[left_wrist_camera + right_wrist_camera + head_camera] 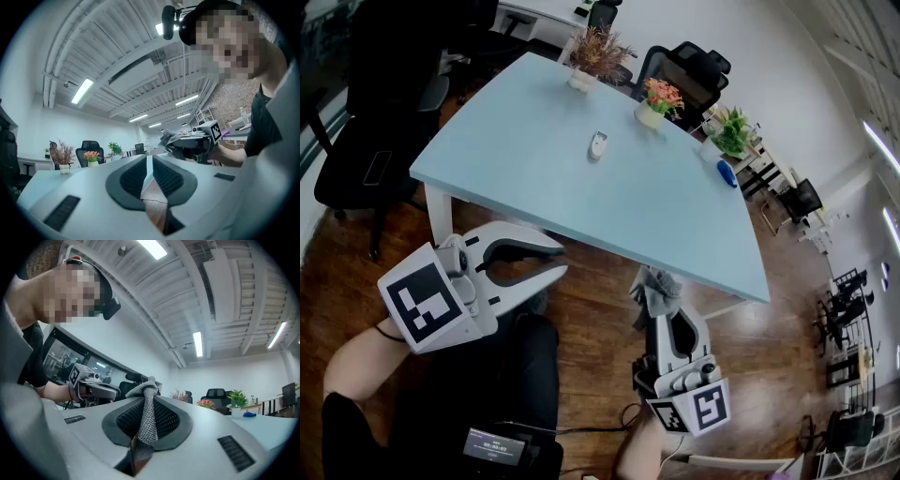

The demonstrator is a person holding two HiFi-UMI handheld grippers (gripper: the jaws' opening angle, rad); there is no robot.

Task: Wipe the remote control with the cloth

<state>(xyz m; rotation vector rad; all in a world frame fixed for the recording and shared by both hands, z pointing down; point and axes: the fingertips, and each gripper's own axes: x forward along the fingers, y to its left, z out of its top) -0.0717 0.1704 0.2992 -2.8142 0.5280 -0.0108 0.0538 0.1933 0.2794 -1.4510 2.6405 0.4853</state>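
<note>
The right gripper [147, 405] has its jaws pressed on the grey cloth [146, 425]. A knot of the cloth stands out past the jaw tips and a tail hangs down between the jaws. The left gripper [151, 163] has its jaws pressed together with nothing between them. Both grippers are off the desk [534, 187], in front of its near edge and above the wooden floor [591, 309], well apart from each other.

The remote control [597, 145] lies alone on the desk, well apart from the grippers. It is nearer the far edge than the near one, in front of the two flower pots [649, 114] at that edge.

I judge that the step in hand is to bring the cloth to the remote control. To do it well, the right gripper should reach over the near edge and tip its nose down, so that the free knot of cloth meets the remote control and not the hard jaws. The remote control looks light and may slide on the smooth desk, so light strokes along its length seem best. The left gripper could open and steady it at one end.
</note>
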